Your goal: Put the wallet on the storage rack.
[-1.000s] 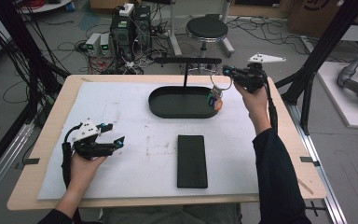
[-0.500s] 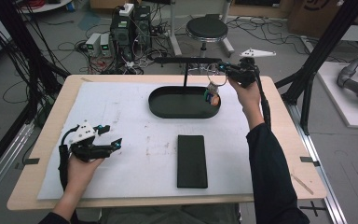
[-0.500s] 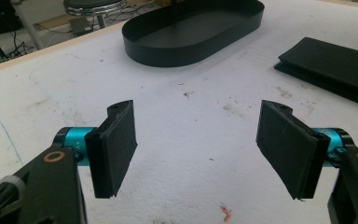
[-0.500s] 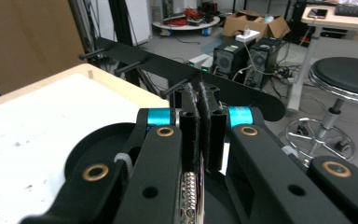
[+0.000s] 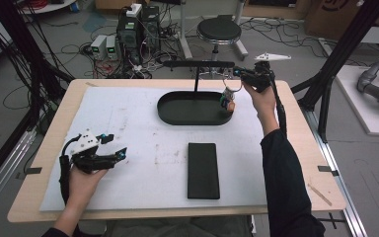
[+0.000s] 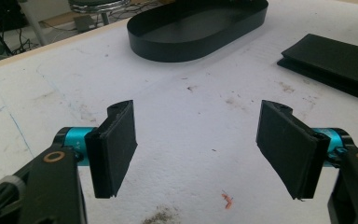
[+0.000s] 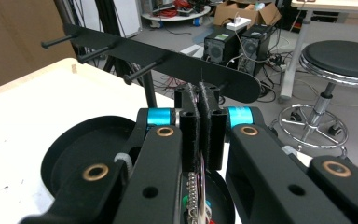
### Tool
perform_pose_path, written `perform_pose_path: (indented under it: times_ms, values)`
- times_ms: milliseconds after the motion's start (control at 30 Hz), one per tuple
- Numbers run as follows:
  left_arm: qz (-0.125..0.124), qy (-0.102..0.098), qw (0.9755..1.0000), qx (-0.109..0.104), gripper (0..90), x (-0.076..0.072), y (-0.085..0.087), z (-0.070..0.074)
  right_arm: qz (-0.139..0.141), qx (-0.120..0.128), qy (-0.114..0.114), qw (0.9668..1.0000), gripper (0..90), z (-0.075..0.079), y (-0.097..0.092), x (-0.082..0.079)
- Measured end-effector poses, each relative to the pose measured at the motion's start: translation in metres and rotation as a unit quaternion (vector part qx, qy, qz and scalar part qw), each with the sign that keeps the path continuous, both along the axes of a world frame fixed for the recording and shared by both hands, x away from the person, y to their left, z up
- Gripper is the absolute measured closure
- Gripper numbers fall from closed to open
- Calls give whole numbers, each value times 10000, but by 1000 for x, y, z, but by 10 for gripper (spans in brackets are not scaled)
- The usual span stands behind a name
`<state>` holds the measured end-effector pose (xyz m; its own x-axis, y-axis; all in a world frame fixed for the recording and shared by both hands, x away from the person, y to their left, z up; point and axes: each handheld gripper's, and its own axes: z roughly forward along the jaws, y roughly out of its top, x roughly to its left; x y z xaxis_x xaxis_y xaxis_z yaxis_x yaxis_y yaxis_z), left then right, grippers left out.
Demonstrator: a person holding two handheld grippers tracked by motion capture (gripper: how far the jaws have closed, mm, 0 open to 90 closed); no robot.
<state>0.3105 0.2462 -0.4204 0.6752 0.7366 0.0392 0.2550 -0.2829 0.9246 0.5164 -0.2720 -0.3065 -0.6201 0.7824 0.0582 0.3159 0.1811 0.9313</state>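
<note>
Gripping a small keychain (image 5: 228,101) by its metal chain, the right gripper (image 5: 237,72) has its jaws pinched shut, dangling it over the right end of the black oval tray (image 5: 177,116) near the worktop's far edge, just below the black peg rack (image 7: 168,63). The left gripper (image 5: 119,154) rests wide open and empty near the worktop's left edge.

Light: dim, even, from overhead; the floor beyond the far edge is darker.
Shadows: soft and faint on the white mat (image 5: 128,123).
Glare: pale sheen on the mat in the left gripper view.
Focus: high view soft; near gripper bodies blurred.
</note>
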Motion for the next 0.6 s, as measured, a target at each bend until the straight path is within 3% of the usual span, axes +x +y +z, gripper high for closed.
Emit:
perform_pose_path:
  times_ms: [600]
  values:
    - [5,-20,10000,-25,285,-2,1,0,-42,10,35,10000,879,-8,-1,7]
